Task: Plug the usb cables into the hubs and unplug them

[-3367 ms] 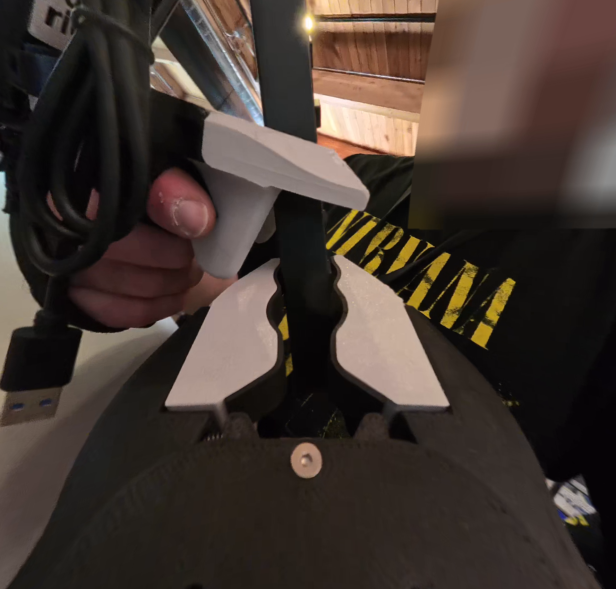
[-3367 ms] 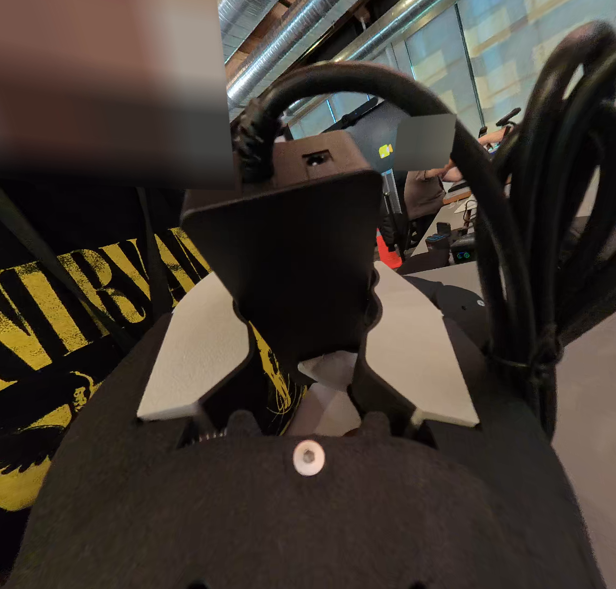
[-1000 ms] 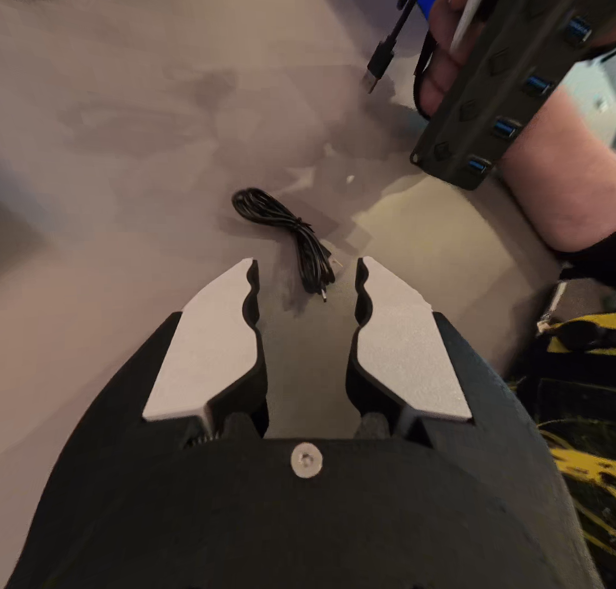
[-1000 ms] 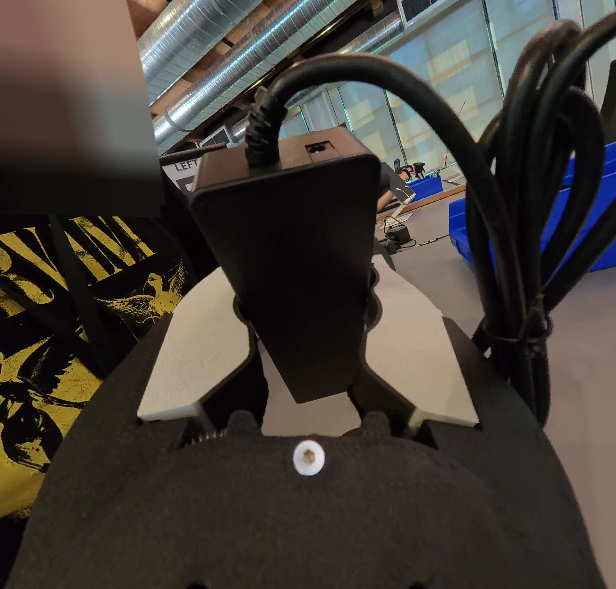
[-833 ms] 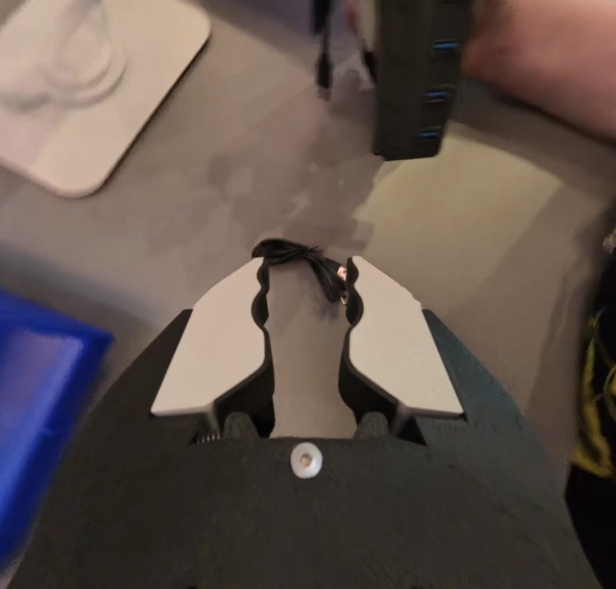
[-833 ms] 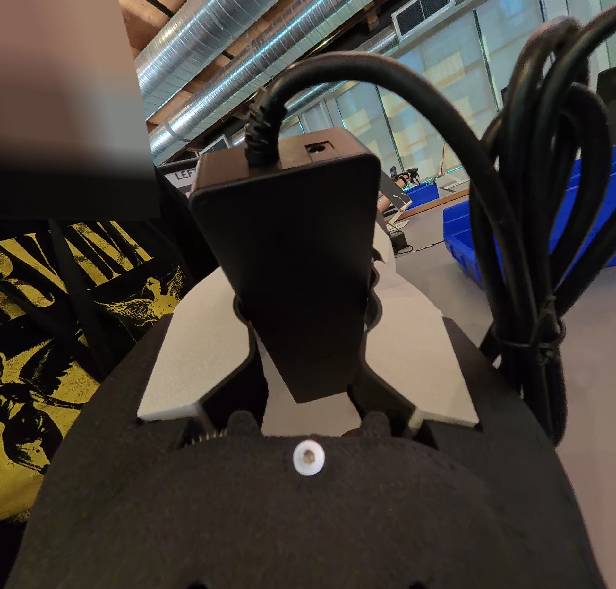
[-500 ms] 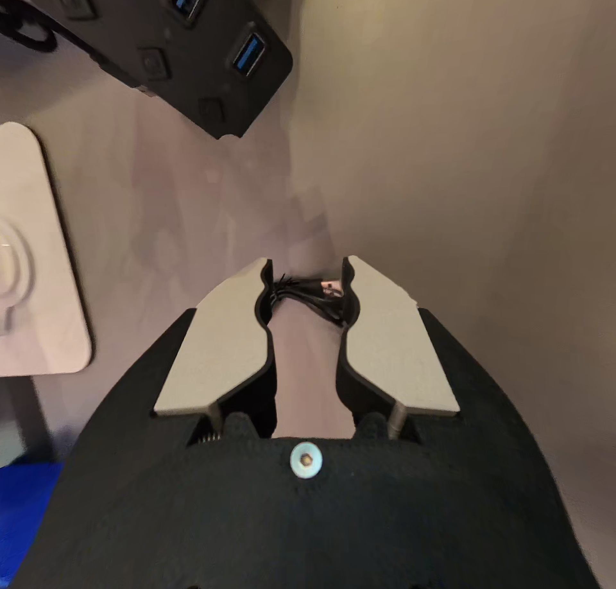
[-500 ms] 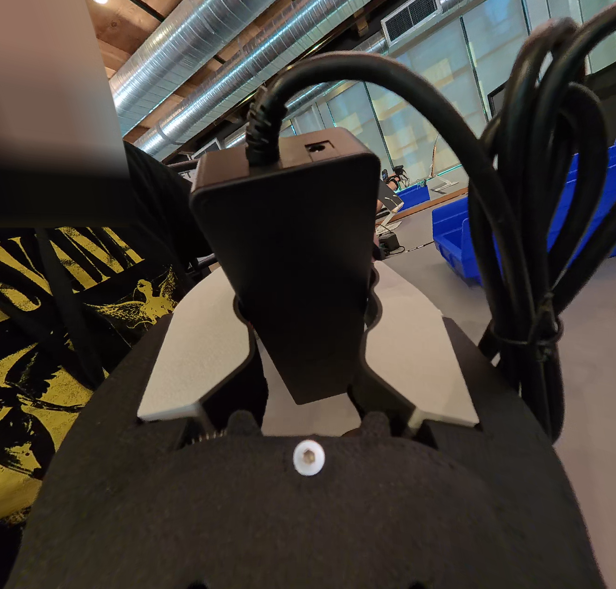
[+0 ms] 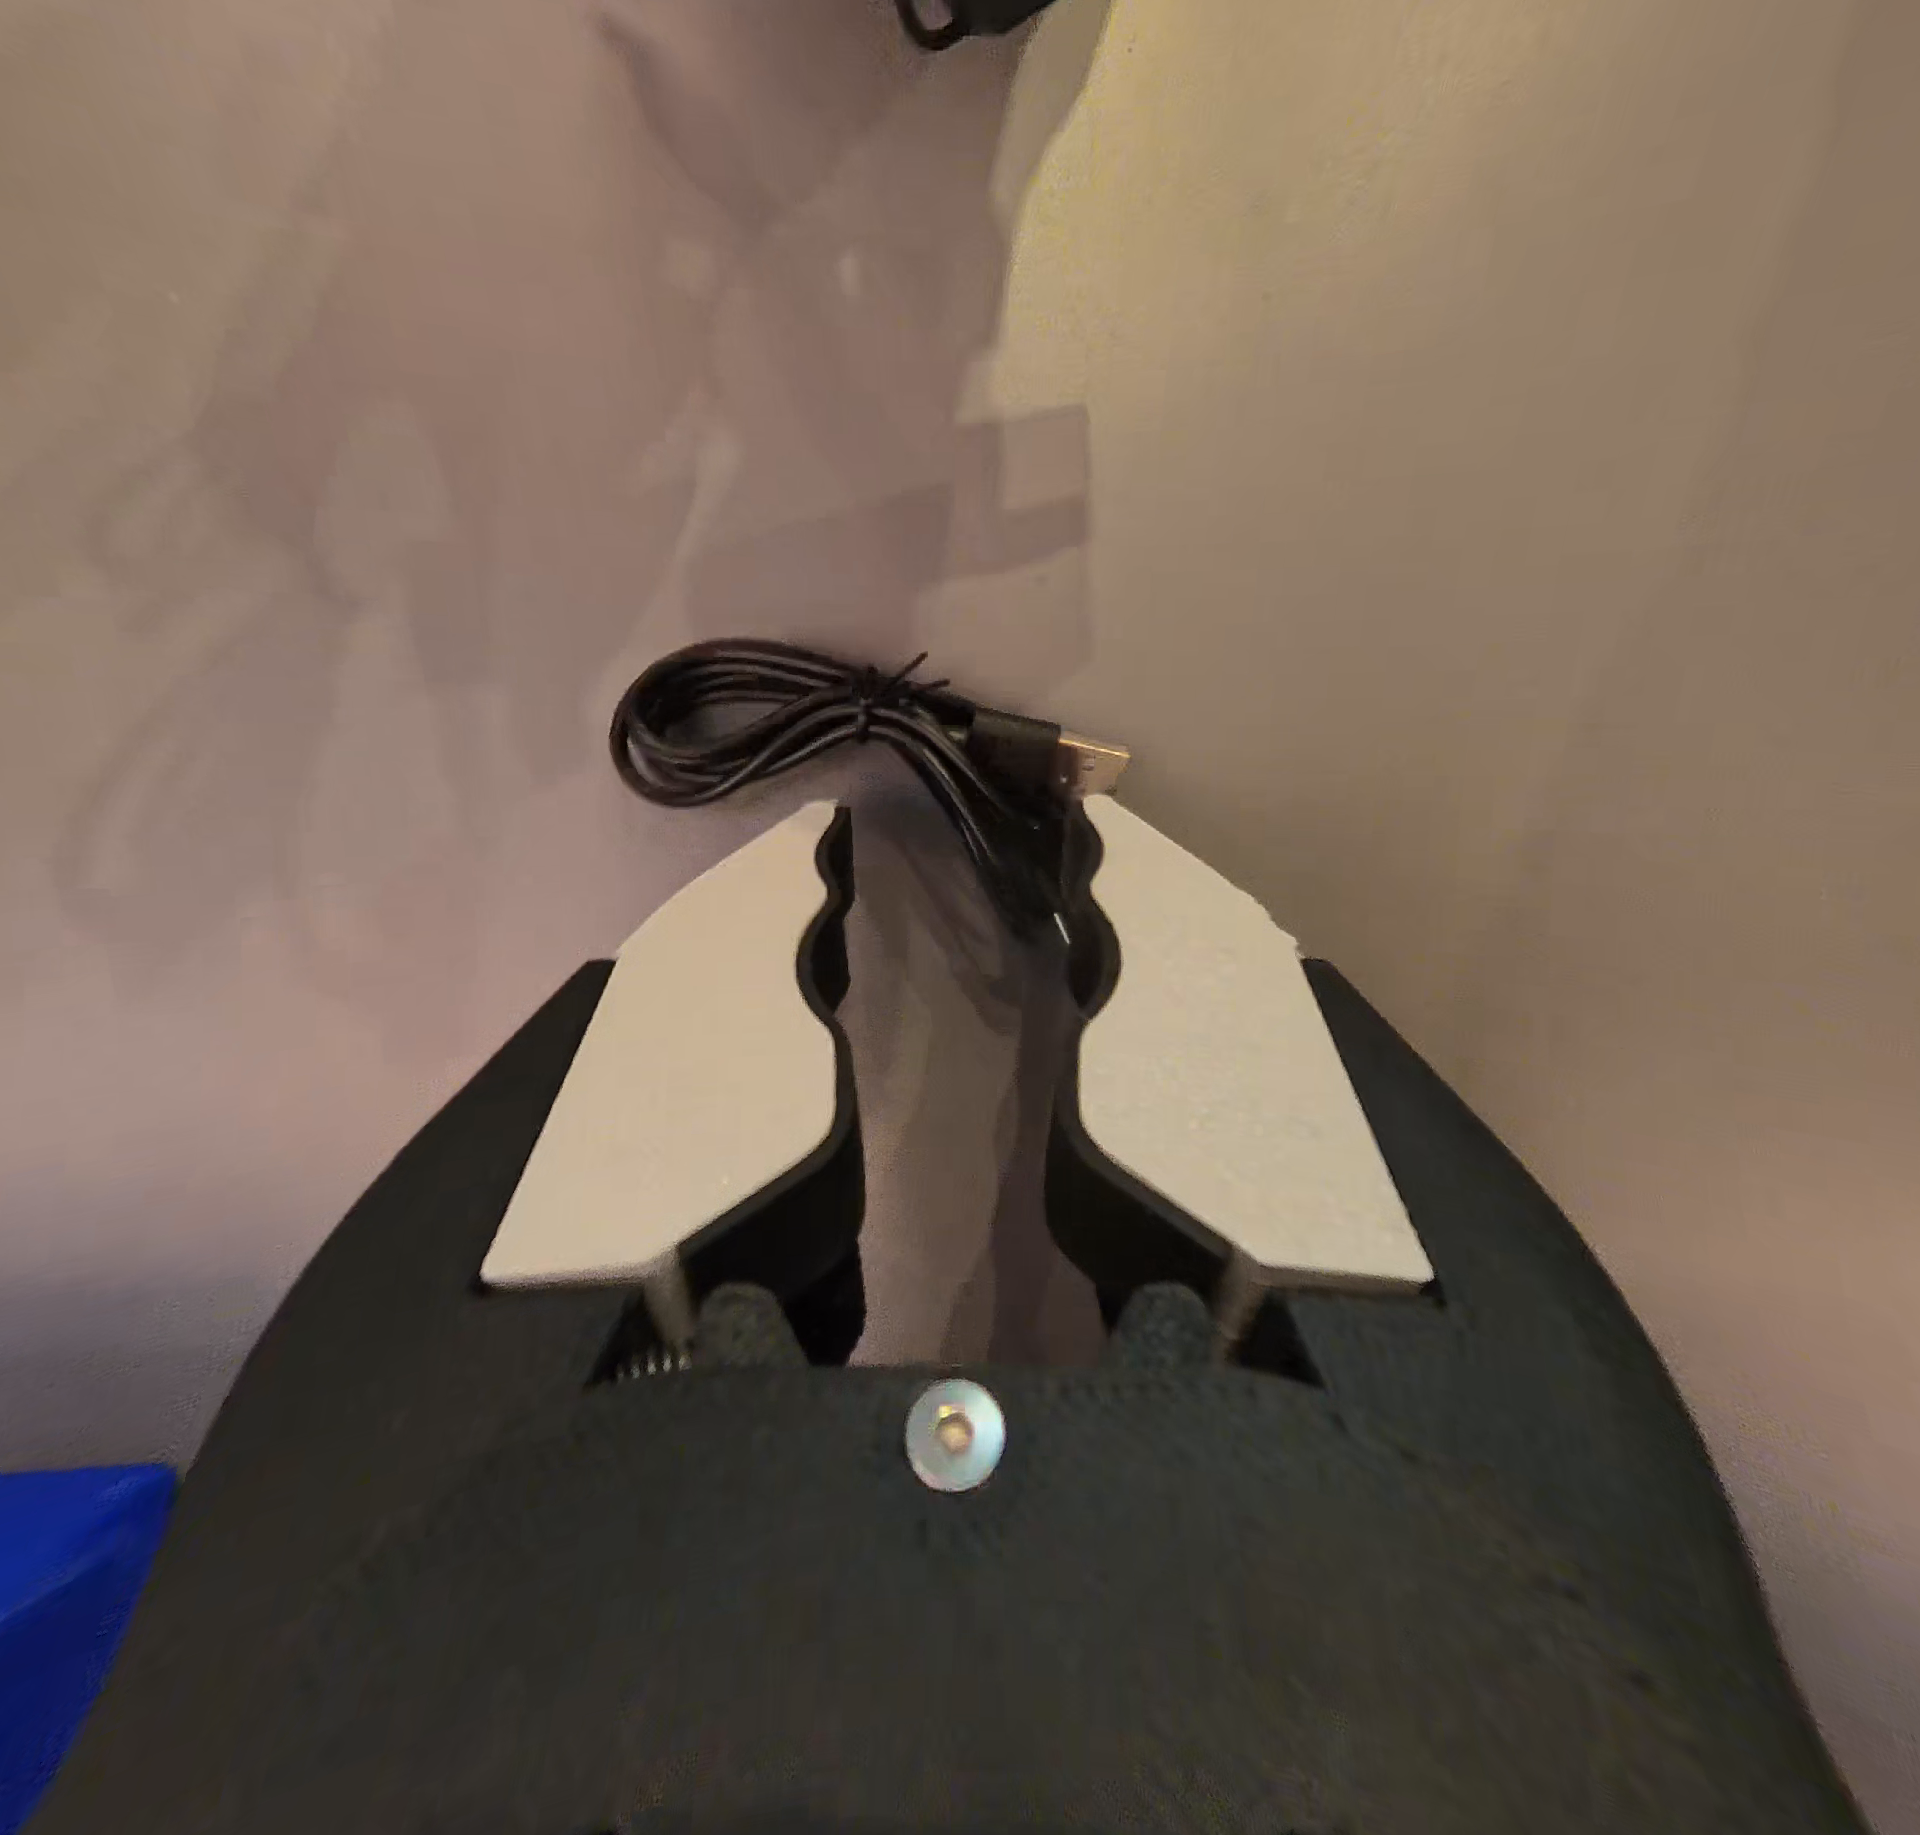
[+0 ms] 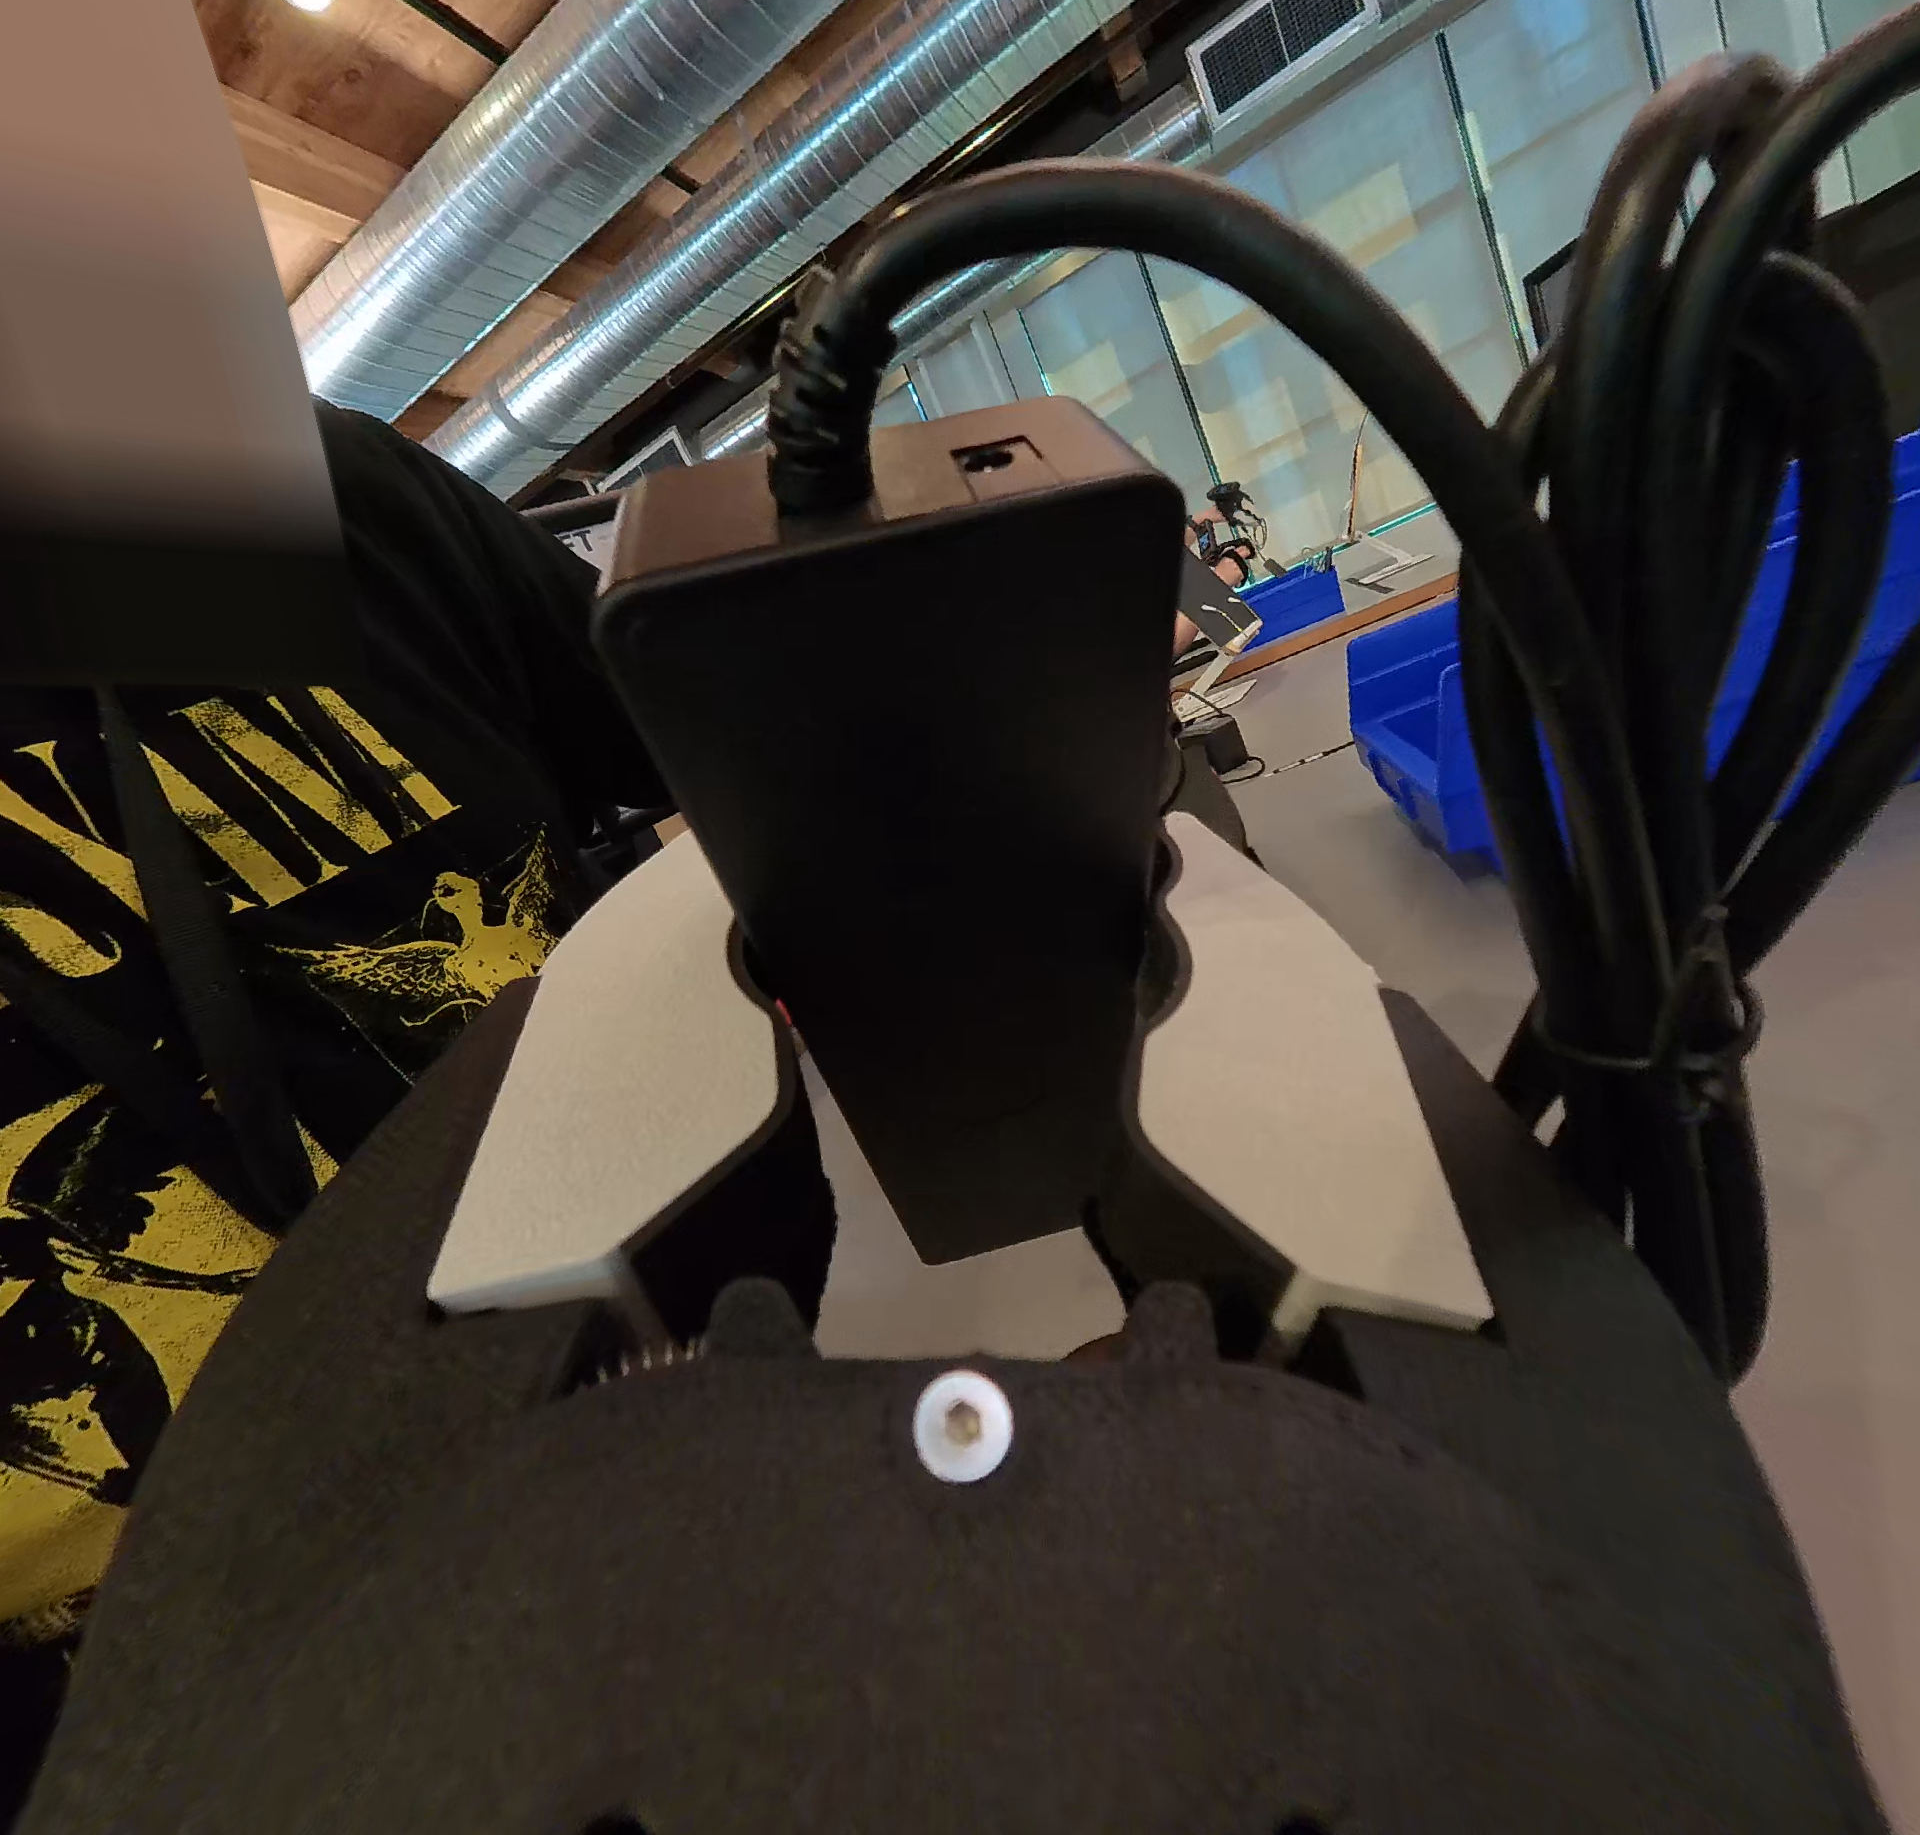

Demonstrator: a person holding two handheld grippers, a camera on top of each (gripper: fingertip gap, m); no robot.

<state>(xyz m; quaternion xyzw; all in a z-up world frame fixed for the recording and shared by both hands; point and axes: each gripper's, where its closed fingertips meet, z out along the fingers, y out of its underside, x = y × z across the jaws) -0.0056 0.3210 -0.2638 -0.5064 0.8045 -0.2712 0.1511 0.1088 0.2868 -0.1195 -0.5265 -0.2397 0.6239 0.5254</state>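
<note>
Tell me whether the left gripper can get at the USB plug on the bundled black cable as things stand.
Probably yes. The left gripper is open just short of the USB plug, nothing covers it on the table, though loose cable strands already lie between the fingers.

Right claw (image 10: 961, 871) clamps a black hub (image 10: 914, 777); its bundled cable (image 10: 1662, 705) hangs beside

Cable bundle (image 9: 831, 736): black, with a gold-toned metal plug (image 9: 1091, 759), on a plain grey-beige desk (image 9: 1455, 538). Hub (image 10: 914, 850) and its thick cord (image 10: 1714, 642): matte black; gripper fingers (image 10: 613, 1110) white over black bodies. Bins (image 10: 1455, 736): solid blue; shirt (image 10: 260, 902): black with a yellow print.
</note>
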